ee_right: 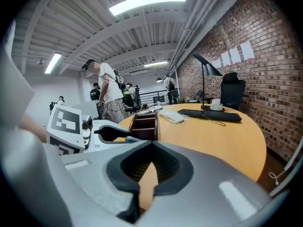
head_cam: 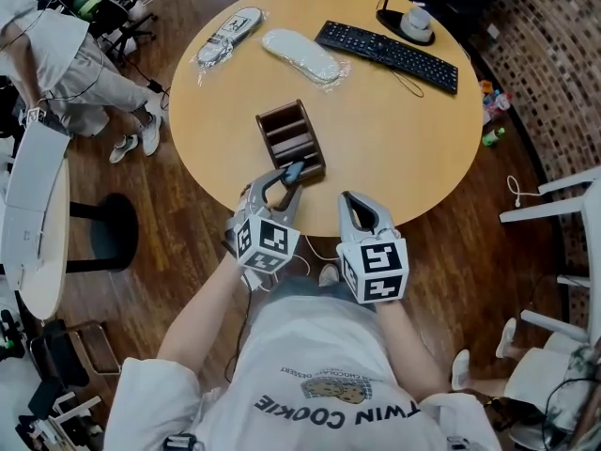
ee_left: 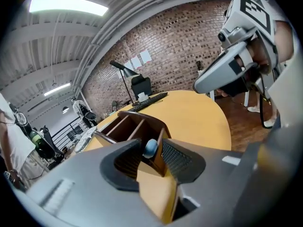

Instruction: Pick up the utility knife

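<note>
The utility knife [head_cam: 294,171] is blue-grey and stands on end in the nearest compartment of a brown wooden organizer [head_cam: 286,132] on the round table [head_cam: 394,139]. My left gripper [head_cam: 288,179] reaches over the table's near edge to that compartment. In the left gripper view its jaws [ee_left: 150,143] are open, with the knife's rounded blue end [ee_left: 150,148] between the tips beside the organizer's wall [ee_left: 158,150]; neither pad presses on it. My right gripper [head_cam: 348,198] hovers at the table's near edge to the right, shut and empty [ee_right: 151,144].
At the back of the table lie a black keyboard [head_cam: 387,54], a white wrapped item [head_cam: 300,54], another wrapped item [head_cam: 228,34] and a lamp base with a cup [head_cam: 415,22]. A person [head_cam: 80,69] sits at the far left. White chairs [head_cam: 563,205] stand to the right.
</note>
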`<state>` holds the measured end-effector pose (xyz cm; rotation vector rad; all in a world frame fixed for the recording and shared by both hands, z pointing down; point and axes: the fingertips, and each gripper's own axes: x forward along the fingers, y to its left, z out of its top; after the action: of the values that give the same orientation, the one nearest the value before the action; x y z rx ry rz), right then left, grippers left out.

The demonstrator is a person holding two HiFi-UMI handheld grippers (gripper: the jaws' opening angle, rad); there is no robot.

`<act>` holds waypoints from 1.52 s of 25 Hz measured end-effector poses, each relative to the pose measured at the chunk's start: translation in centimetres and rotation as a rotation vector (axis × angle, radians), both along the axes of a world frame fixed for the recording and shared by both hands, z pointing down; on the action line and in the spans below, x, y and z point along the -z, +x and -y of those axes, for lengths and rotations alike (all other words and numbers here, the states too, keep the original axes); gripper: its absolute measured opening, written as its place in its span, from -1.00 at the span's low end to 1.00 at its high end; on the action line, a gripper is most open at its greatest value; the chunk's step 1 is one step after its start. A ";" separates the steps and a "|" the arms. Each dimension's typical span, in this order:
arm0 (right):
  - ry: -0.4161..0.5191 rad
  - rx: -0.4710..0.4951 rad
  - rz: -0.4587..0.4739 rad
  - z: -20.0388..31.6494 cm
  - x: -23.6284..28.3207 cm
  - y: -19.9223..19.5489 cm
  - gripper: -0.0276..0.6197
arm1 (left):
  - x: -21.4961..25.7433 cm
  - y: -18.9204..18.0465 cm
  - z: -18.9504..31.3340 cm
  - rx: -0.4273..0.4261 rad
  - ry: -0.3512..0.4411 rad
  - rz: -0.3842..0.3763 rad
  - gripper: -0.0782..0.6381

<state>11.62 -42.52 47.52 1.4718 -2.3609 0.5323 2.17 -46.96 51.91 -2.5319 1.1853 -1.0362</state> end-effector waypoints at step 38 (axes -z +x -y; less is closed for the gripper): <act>0.076 0.063 0.049 -2.3 5.1 -4.1 -0.92 | 9.5 -1.4 -3.8 0.133 -0.012 -0.376 -0.58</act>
<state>7.53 -40.22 42.46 1.4258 -2.4823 0.4733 0.73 -43.14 42.39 -2.7710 1.4579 -0.6036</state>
